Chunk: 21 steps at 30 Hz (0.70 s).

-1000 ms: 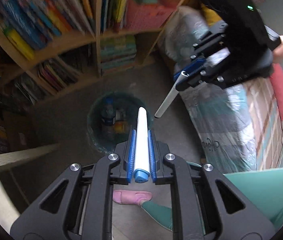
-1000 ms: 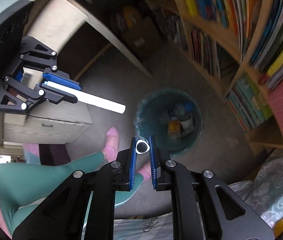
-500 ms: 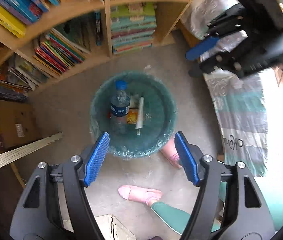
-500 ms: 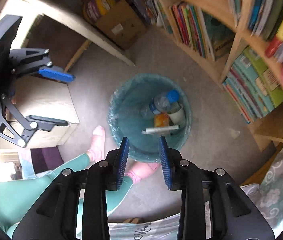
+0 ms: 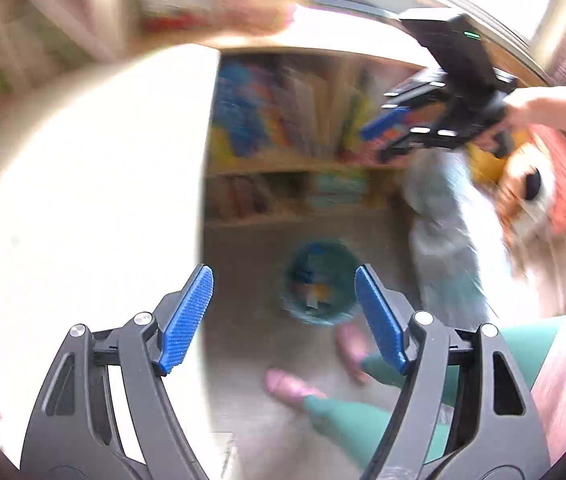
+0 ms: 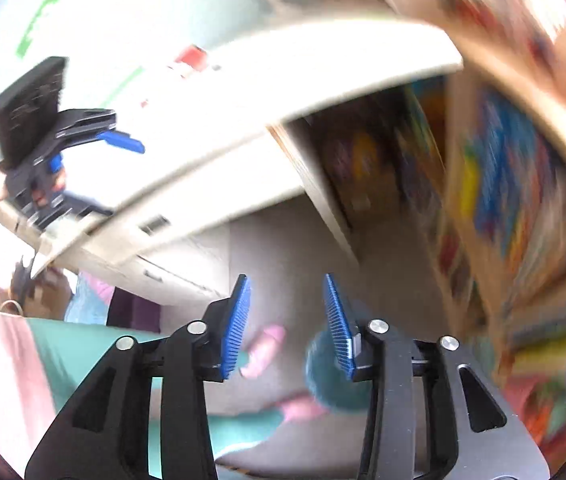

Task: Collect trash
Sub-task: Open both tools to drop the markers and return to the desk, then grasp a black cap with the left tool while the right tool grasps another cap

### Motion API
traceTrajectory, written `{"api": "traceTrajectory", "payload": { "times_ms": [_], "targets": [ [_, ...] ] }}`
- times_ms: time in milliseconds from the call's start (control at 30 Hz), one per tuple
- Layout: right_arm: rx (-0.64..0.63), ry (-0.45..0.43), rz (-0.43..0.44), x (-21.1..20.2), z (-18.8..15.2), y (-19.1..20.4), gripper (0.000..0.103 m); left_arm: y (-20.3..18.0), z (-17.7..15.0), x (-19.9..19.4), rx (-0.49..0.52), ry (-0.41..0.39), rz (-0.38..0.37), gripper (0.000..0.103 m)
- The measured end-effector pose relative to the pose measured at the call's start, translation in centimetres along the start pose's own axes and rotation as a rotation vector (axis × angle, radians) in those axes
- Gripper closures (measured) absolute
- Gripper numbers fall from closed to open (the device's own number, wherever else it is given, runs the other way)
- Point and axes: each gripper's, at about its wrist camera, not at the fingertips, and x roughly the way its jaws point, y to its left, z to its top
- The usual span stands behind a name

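Note:
Both views are blurred by motion. A teal trash bin stands on the grey floor with a bottle and other trash inside; in the right wrist view the bin sits low, partly behind a finger. My left gripper is open and empty, high above the bin. My right gripper is open and empty too. The right gripper also shows in the left wrist view, and the left gripper in the right wrist view, beside the white table.
A white table top fills the left; it also shows in the right wrist view. Wooden bookshelves full of books stand behind the bin. The person's pink slippers and green trousers are next to the bin. Bedding lies at the right.
Both grippers let go of their white sticks, which fell into the bin. Both have since risen and pulled back toward the table, open and empty.

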Motion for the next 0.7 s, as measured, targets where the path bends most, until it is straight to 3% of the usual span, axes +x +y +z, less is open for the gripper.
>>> {"api": "traceTrajectory", "payload": {
  "times_ms": [133,200,267,333,400,567,700],
  "targets": [
    [-0.162,-0.023,0.042,1.1,8.1,3.6,0.060,7.5,0.2,-4.0,-0.054,-0.028,0.161,0.031],
    [-0.235,-0.016,0.047,2.5,11.7,5.2,0.051,10.8,-0.3,-5.0,-0.053,-0.038,0.212,0.031],
    [-0.309,-0.014,0.049,4.1,14.8,6.7,0.049,14.1,-0.3,-5.3,-0.070,-0.041,0.242,0.031],
    [-0.360,-0.012,0.064,6.1,17.8,8.0,0.047,17.4,-0.5,-5.2,-0.093,-0.044,0.254,0.031],
    [-0.406,-0.005,0.069,8.2,20.5,8.8,0.035,20.4,-1.1,-4.9,-0.115,-0.043,0.259,0.031],
    [-0.531,0.049,0.016,13.9,25.1,10.0,0.035,25.7,-1.8,-2.0,-0.161,-0.006,0.217,0.042],
    [-0.527,0.105,0.011,18.2,27.7,9.8,0.035,28.1,-1.7,-0.1,-0.164,0.014,0.206,0.049]
  ]
}}
